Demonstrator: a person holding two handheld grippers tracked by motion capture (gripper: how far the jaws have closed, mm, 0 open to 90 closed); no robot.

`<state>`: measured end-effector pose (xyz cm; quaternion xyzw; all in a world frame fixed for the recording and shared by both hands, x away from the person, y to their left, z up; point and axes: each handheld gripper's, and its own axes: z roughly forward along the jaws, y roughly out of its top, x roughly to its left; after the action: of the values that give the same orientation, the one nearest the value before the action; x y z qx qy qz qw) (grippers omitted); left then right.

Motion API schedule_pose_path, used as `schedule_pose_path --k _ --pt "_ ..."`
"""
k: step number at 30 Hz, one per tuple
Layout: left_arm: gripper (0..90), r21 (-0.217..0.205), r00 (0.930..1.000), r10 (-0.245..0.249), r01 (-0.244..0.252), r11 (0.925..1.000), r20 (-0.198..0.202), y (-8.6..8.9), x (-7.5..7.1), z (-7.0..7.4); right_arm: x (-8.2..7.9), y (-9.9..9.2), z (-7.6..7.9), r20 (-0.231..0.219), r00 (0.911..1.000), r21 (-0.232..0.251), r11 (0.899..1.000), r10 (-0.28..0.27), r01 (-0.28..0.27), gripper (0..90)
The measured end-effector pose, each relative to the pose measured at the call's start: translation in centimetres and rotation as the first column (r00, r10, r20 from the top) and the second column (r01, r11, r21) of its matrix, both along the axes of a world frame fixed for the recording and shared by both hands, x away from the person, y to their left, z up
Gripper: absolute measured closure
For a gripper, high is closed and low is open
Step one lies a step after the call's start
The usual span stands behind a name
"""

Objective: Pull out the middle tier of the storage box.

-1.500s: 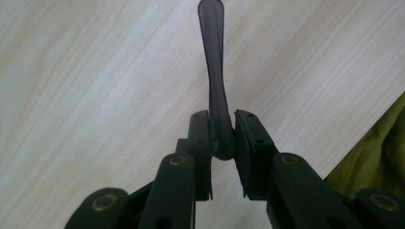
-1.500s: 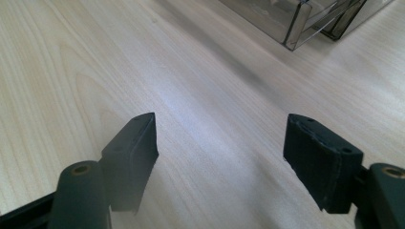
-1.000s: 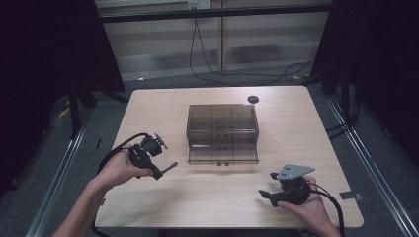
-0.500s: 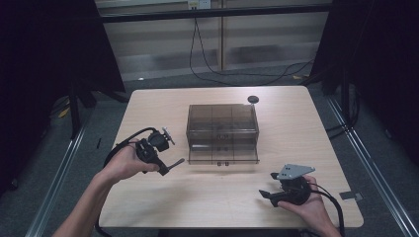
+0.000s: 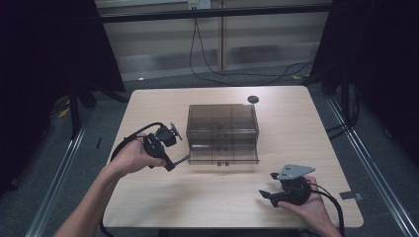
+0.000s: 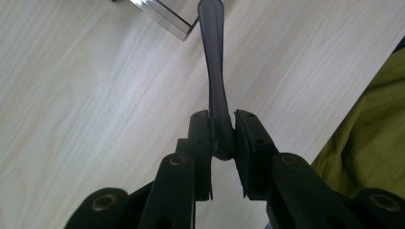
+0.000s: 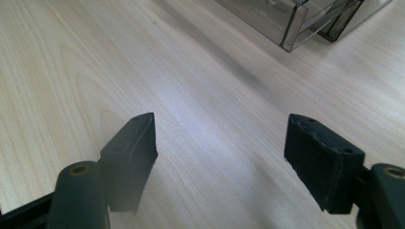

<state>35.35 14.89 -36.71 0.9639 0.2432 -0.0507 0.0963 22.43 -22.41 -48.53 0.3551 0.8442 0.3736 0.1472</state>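
Pinching a slim dark flat stick (image 6: 216,71) by its very end beside the smoky clear plastic drawer box (image 5: 222,132), the left gripper (image 5: 170,160) could let it twist or slip free, while the right gripper (image 7: 219,152) gapes wide over bare table.

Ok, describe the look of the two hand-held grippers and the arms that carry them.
Both grippers are black. The left gripper has slim linkage arms with brass-coloured pivot pins, and a black cable loops from its body. The right gripper carries a grey three-cornered plate on top, trails a black cable and has chunky, blunt black pads. The forearms are bare, with no sleeves.
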Motion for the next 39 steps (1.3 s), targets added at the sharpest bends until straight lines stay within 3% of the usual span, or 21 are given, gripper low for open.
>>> schedule_pose_path --k 2,3,7,8,12,20,30,39 --pt "77.9 0.013 0.9996 -0.027 0.027 0.9996 -0.003 -0.2 0.3 0.2 0.0 0.0 0.0 0.002 1.0000 0.003 1.000 -0.003 0.003 26.4" --pt "77.9 -0.003 1.0000 -0.004 0.004 1.0000 -0.001 -0.4 0.2 0.2 0.0 0.0 0.1 0.003 1.0000 0.006 1.000 -0.003 0.003 26.4" --pt "77.9 -0.001 0.9999 -0.012 0.012 0.9999 0.001 -1.0 0.5 0.4 0.0 0.0 0.1 0.007 1.0000 0.007 1.000 -0.002 0.002 26.0" --pt "77.9 0.011 0.9994 -0.033 0.033 0.9994 -0.004 -1.2 0.6 0.5 0.0 0.0 0.1 0.006 1.0000 0.006 1.000 -0.002 0.002 26.0" --pt "77.9 -0.004 0.9997 -0.021 0.021 0.9998 0.011 -2.1 0.7 0.8 0.0 -0.1 0.1 0.006 1.0000 0.005 1.000 -0.002 0.002 26.0" --pt "77.9 0.009 0.9982 -0.060 0.060 0.9982 0.010 -4.0 1.1 1.5 -0.1 0.0 0.1 0.011 0.9999 0.003 1.000 0.000 0.000 26.0" --pt "77.9 0.009 0.9981 -0.061 0.061 0.9981 0.011 -6.2 1.6 2.0 -0.1 -0.1 0.1 0.011 0.9999 0.004 1.000 0.000 0.000 26.0" --pt "77.9 0.034 0.9952 -0.097 0.097 0.9947 0.005 -8.2 1.9 1.8 -0.2 -0.2 0.2 0.016 0.9999 0.006 1.000 0.002 -0.002 26.0"
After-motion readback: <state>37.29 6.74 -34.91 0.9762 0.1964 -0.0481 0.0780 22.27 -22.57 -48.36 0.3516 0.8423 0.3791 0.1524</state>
